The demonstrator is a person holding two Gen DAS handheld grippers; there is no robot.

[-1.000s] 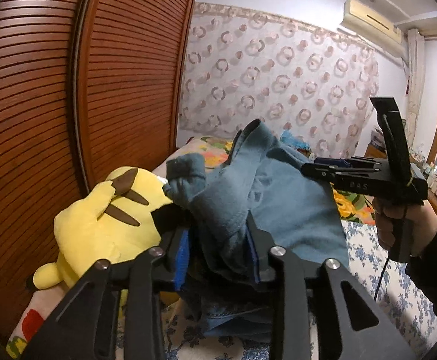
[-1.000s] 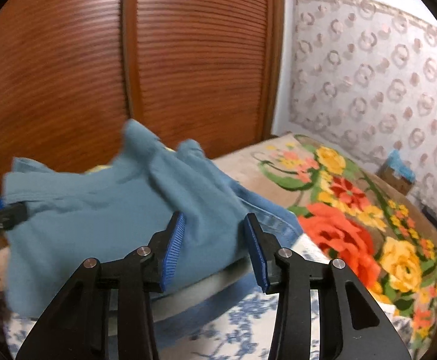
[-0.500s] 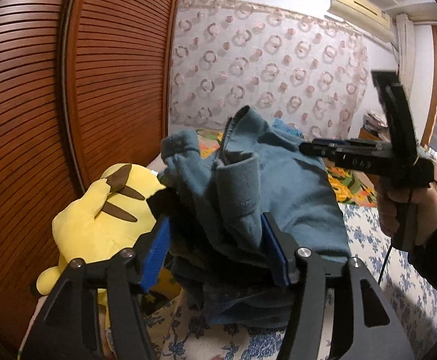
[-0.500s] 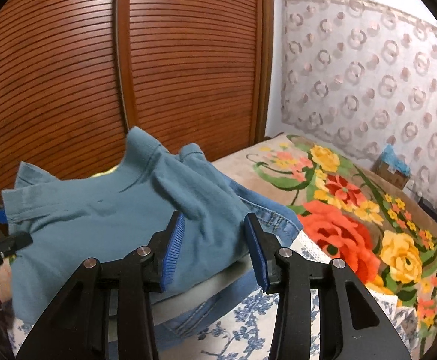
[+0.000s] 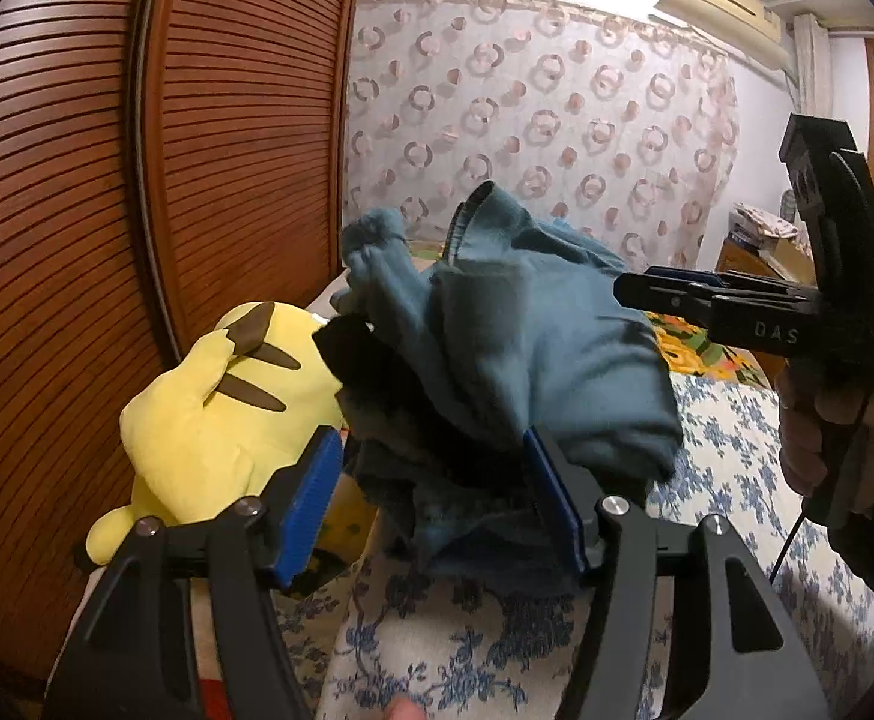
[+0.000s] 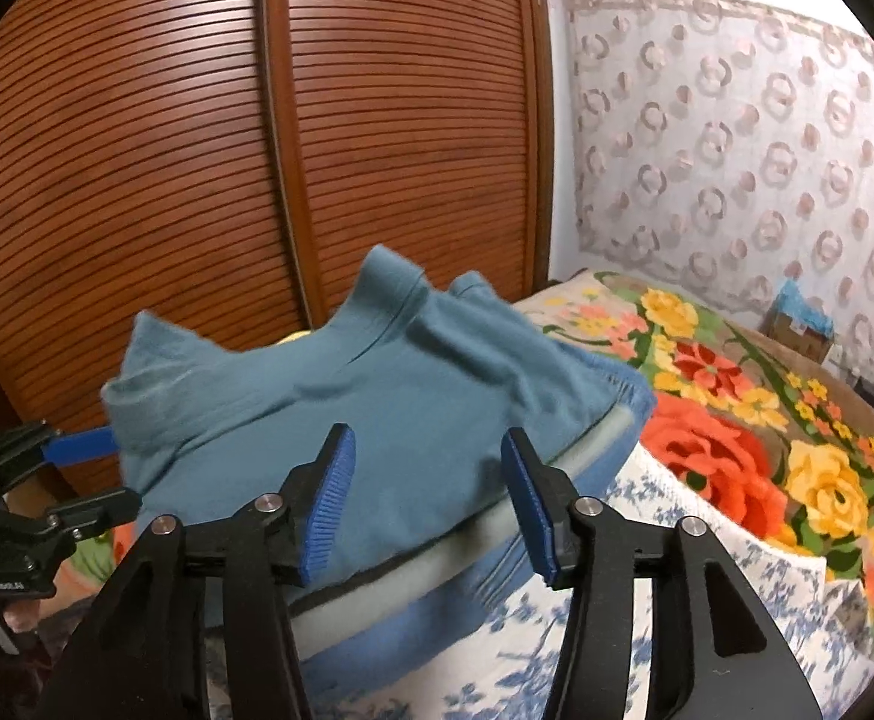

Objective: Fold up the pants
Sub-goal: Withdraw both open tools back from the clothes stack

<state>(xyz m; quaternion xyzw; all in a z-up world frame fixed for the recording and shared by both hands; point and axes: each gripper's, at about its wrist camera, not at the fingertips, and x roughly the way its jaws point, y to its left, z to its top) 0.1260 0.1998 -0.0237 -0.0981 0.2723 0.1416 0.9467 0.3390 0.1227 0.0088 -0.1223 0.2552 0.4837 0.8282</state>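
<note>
Slatted wooden wardrobe doors (image 6: 257, 180) fill the back of both my views, with a patterned curtain (image 5: 527, 120) beyond, and below them runs the bed (image 6: 707, 630) in its blue-flowered sheet, with a bright rose blanket (image 6: 737, 420) further up it. On that bed, straight ahead of both my tools, sits the heap of teal-blue pants (image 6: 377, 420), lying on top of other folded cloth whose paler and blue edges show beneath it. My left gripper (image 5: 431, 498) stands with its jaws apart; they have just been opening, and the near end of the pile bulges up between them, brushing or hiding the inner face of the right-hand pad, though I judge nothing is pinched. My right gripper (image 6: 425, 510) is likewise apart, its jaws just widened, and the cloth lies just past and between the tips, not pressed by either pad. From my right side the bundle runs long from left to right across the jaws, with peaked corners sticking up at its far edge; my left tool comes at it from one short end. So my left jaws are the nearer, almost in the fabric, while my right ones sit just off its long side. A yellow plush toy (image 5: 227, 408) lies immediately left of my left jaws, close enough to be snagged if I close carelessly.
</note>
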